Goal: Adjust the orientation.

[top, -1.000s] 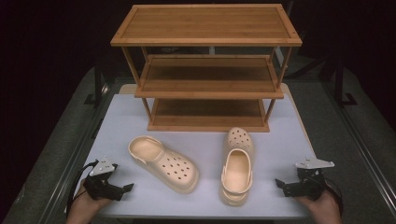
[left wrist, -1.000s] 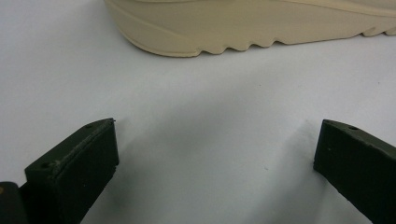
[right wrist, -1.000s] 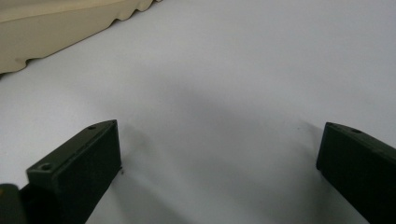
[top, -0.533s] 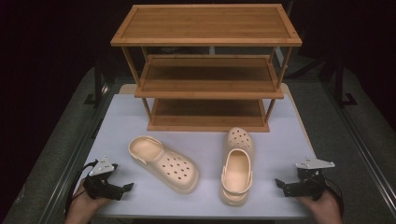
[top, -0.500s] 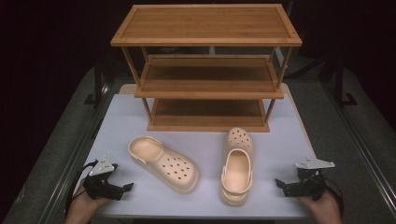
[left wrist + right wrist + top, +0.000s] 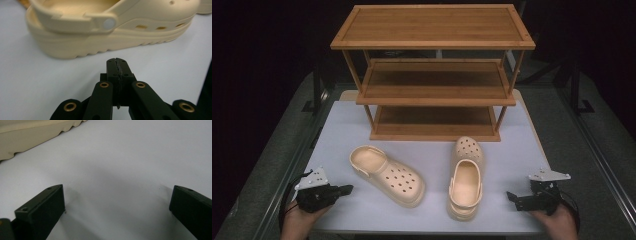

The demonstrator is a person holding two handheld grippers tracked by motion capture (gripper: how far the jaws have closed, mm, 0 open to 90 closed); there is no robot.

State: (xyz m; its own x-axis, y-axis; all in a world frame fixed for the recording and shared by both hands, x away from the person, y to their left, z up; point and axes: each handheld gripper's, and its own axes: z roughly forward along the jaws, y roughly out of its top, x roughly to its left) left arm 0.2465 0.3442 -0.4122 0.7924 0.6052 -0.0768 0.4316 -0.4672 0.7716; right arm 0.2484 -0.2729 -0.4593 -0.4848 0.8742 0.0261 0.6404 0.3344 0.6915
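Observation:
Two cream foam clogs lie on the white tabletop [image 6: 342, 125]. The left clog [image 6: 388, 175] points its toe toward the front right, and the right clog [image 6: 466, 180] points its toe toward the rack. My left gripper [image 6: 347, 189] sits at the front left, aimed at the left clog's heel [image 6: 100, 27]. Its jaws have just been closing and now meet, shut with nothing between them [image 6: 117, 61]. My right gripper [image 6: 511, 196] rests at the front right, open [image 6: 117, 195] over bare table, with the right clog's sole [image 6: 30, 135] ahead to its left.
A three-tier wooden shoe rack [image 6: 434, 75] stands at the back of the table, its shelves bare. Dark floor and metal rails flank the table on both sides.
The left gripper has risen slightly and its jaws have come together. The right gripper and both clogs have stayed put.

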